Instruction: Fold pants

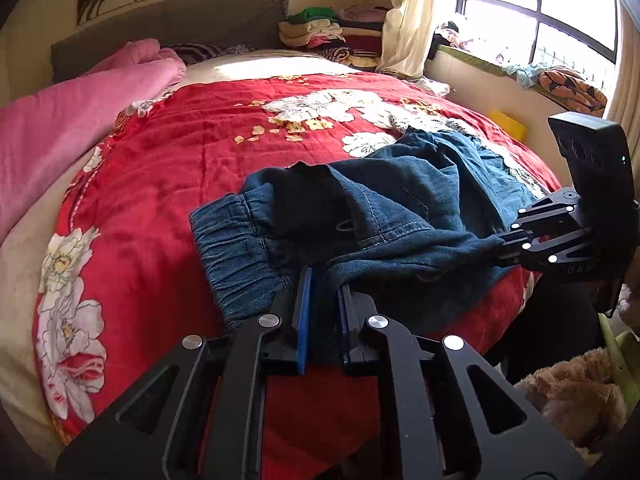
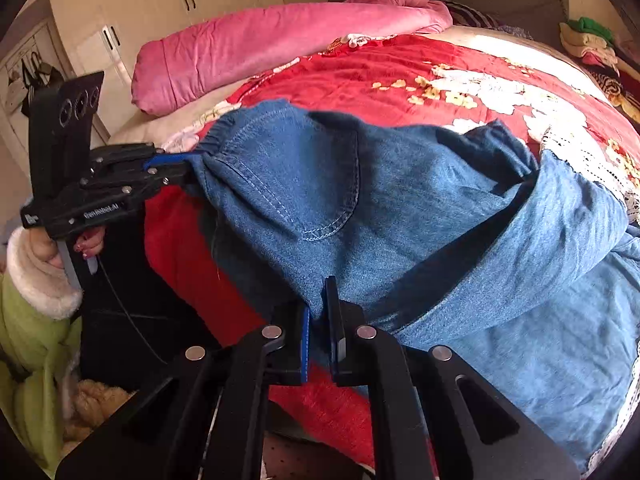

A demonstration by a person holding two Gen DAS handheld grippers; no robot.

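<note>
The right gripper [image 2: 318,312] pinches a fold of the blue denim pants [image 2: 400,216] near the camera, while at the left the left gripper [image 2: 176,170] clamps their elastic waistband (a back pocket faces up) above the red floral bedspread [image 2: 400,76].

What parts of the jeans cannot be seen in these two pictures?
- Leg hems: in the right wrist view the jeans run off the right edge.
- Far legs: left wrist view, bunched denim hides them.
- Pinched cloth: hidden inside the left hand-held gripper and right hand-held gripper.
</note>
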